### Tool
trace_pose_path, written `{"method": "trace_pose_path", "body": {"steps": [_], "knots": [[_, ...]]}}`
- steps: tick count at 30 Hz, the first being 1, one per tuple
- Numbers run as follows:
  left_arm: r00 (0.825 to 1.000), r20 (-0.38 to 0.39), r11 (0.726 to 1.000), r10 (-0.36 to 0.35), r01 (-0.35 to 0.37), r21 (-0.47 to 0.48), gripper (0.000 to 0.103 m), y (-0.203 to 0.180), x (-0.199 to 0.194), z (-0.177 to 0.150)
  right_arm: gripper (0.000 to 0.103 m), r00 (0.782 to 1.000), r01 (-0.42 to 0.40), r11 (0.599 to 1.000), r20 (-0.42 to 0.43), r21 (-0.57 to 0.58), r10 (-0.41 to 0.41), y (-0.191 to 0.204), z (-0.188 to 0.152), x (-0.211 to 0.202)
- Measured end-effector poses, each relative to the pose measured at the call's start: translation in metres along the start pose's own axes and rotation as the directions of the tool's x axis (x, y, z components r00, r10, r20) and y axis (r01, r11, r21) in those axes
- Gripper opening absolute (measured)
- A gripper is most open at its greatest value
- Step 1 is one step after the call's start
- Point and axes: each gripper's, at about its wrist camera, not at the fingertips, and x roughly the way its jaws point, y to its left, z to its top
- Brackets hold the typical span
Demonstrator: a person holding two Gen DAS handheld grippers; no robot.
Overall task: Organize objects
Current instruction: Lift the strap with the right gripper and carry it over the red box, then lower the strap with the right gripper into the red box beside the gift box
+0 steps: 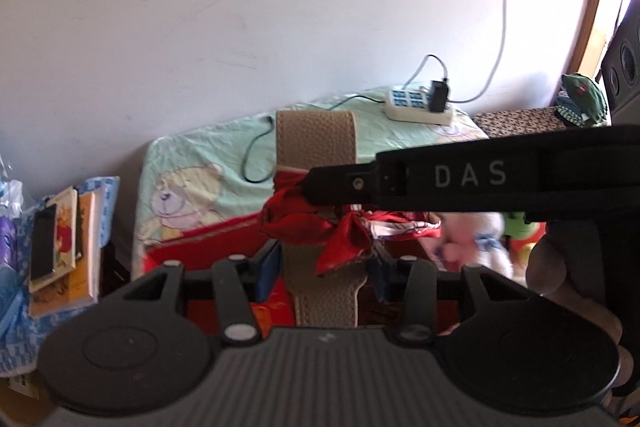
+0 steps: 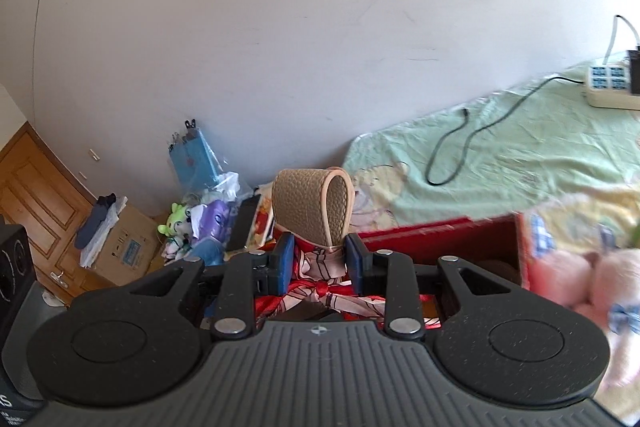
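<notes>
Holding: the beige strap handle (image 2: 310, 215) of a bag is pinched near its base by the right tool (image 2: 316, 259); the blue pads are pressed against both sides of the strap, where a red patterned scarf (image 2: 320, 291) is knotted.
Left tool: the left tool (image 1: 324, 267) is spread, and the same strap (image 1: 316, 143) and scarf (image 1: 336, 231) stand between its pads; contact with either pad cannot be told.
Crossing: in the left wrist view the black body of the right tool (image 1: 480, 175), marked DAS, is seen reaching in from the right to the strap.
Place of the bag: the bag body is hidden below the tools; the handle stands upright over a red box (image 2: 440, 239) that lies on the bed (image 2: 520, 155), near the bed's left edge.
Surroundings: a white power strip (image 1: 420, 105) with a black cable (image 1: 256, 155) lies at the far edge of the bed; books (image 1: 64, 243) are stacked beside the bed's left edge; a pink plush toy (image 2: 580, 279) lies to the right of the box.
Step judged: the bag is probably being carried or set down by its handle.
Doing it well: the strap is best kept square between the pads, low at the knot, so that the smooth scarf is not relied on for grip; the left tool is best closed only once the strap is centred.
Risk: a swing of the hanging body could be caught on the box wall.
</notes>
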Motion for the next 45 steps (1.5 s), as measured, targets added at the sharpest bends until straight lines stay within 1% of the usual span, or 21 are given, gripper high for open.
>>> {"method": "trace_pose_path", "body": {"steps": [3, 7, 10, 13, 15, 17, 20, 23, 27, 29, 30, 32, 33, 35, 36, 37, 39, 40, 42, 44, 45], "knots": [[0.999, -0.033, 1.000, 0.004, -0.005, -0.018, 0.045, 0.023, 0.012, -0.002, 0.030, 1.000, -0.014, 1.000, -0.025, 0.000, 0.014, 0.001, -0.002, 0.023], [0.995, -0.099, 0.999, 0.023, -0.027, -0.038, 0.045, 0.046, 0.035, -0.015, 0.030, 0.995, -0.036, 0.999, -0.091, 0.012, 0.037, -0.003, -0.011, 0.055], [0.988, -0.152, 0.998, 0.042, -0.050, -0.049, 0.045, 0.057, 0.055, -0.026, 0.030, 0.986, -0.059, 0.997, -0.153, 0.040, 0.065, -0.013, -0.020, 0.079], [0.976, -0.200, 0.994, 0.082, -0.094, -0.050, 0.045, 0.063, 0.074, -0.033, 0.030, 0.972, -0.089, 0.990, -0.209, 0.105, 0.110, -0.023, -0.025, 0.101], [0.966, -0.229, 0.991, 0.119, -0.132, -0.039, 0.045, 0.063, 0.085, -0.036, 0.030, 0.956, -0.114, 0.979, -0.249, 0.169, 0.154, -0.033, -0.028, 0.116], [0.955, -0.260, 0.987, 0.140, -0.154, -0.036, 0.045, 0.066, 0.095, -0.040, 0.030, 0.939, -0.120, 0.967, -0.291, 0.225, 0.184, -0.042, -0.030, 0.131], [0.940, -0.301, 0.983, 0.161, -0.180, -0.036, 0.045, 0.069, 0.109, -0.045, 0.030, 0.903, -0.118, 0.950, -0.366, 0.289, 0.223, -0.052, -0.033, 0.152], [0.929, -0.329, 0.978, 0.169, -0.199, -0.059, 0.045, 0.073, 0.119, -0.051, 0.030, 0.869, -0.109, 0.941, -0.429, 0.320, 0.246, -0.056, -0.036, 0.166], [0.911, -0.361, 0.967, 0.198, -0.243, -0.083, 0.045, 0.077, 0.125, -0.057, 0.030, 0.839, -0.108, 0.946, -0.483, 0.307, 0.252, -0.052, -0.041, 0.181], [0.901, -0.378, 0.959, 0.213, -0.267, -0.096, 0.045, 0.083, 0.129, -0.059, 0.030, 0.825, -0.103, 0.941, -0.501, 0.322, 0.262, -0.053, -0.044, 0.191], [0.899, -0.381, 0.956, 0.218, -0.275, -0.102, 0.045, 0.085, 0.130, -0.060, 0.031, 0.820, -0.099, 0.939, -0.507, 0.330, 0.265, -0.053, -0.046, 0.195], [0.901, -0.379, 0.958, 0.214, -0.269, -0.100, 0.046, 0.083, 0.130, -0.059, 0.031, 0.819, -0.085, 0.939, -0.514, 0.333, 0.256, -0.052, -0.049, 0.200], [0.900, -0.382, 0.959, 0.209, -0.266, -0.102, 0.049, 0.082, 0.132, -0.059, 0.031, 0.820, -0.078, 0.943, -0.518, 0.322, 0.245, -0.052, -0.049, 0.201], [0.895, -0.383, 0.958, 0.230, -0.278, -0.074, 0.049, 0.076, 0.137, -0.061, 0.031, 0.816, -0.052, 0.957, -0.540, 0.286, 0.206, -0.049, -0.052, 0.208], [0.895, -0.385, 0.960, 0.226, -0.271, -0.068, 0.044, 0.073, 0.139, -0.062, 0.027, 0.811, -0.041, 0.967, -0.557, 0.251, 0.180, -0.048, -0.054, 0.209], [0.892, -0.383, 0.957, 0.239, -0.283, -0.061, 0.044, 0.070, 0.141, -0.062, 0.026, 0.802, -0.044, 0.972, -0.572, 0.231, 0.172, -0.046, -0.057, 0.210], [0.889, -0.384, 0.955, 0.249, -0.291, -0.054, 0.046, 0.069, 0.142, -0.062, 0.025, 0.800, -0.047, 0.974, -0.576, 0.221, 0.170, -0.045, -0.058, 0.209], [0.891, -0.386, 0.957, 0.240, -0.285, -0.062, 0.047, 0.069, 0.142, -0.062, 0.022, 0.794, -0.047, 0.975, -0.584, 0.218, 0.169, -0.046, -0.058, 0.208], [0.895, -0.393, 0.962, 0.210, -0.261, -0.083, 0.047, 0.069, 0.141, -0.062, 0.021, 0.784, -0.050, 0.976, -0.597, 0.214, 0.171, -0.047, -0.059, 0.203], [0.898, -0.409, 0.968, 0.165, -0.227, -0.108, 0.047, 0.067, 0.142, -0.066, 0.020, 0.780, -0.054, 0.976, -0.602, 0.210, 0.173, -0.048, -0.059, 0.196], [0.895, -0.412, 0.968, 0.171, -0.232, -0.101, 0.049, 0.065, 0.143, -0.068, 0.020, 0.781, -0.055, 0.977, -0.601, 0.206, 0.171, -0.049, -0.058, 0.195]]}}
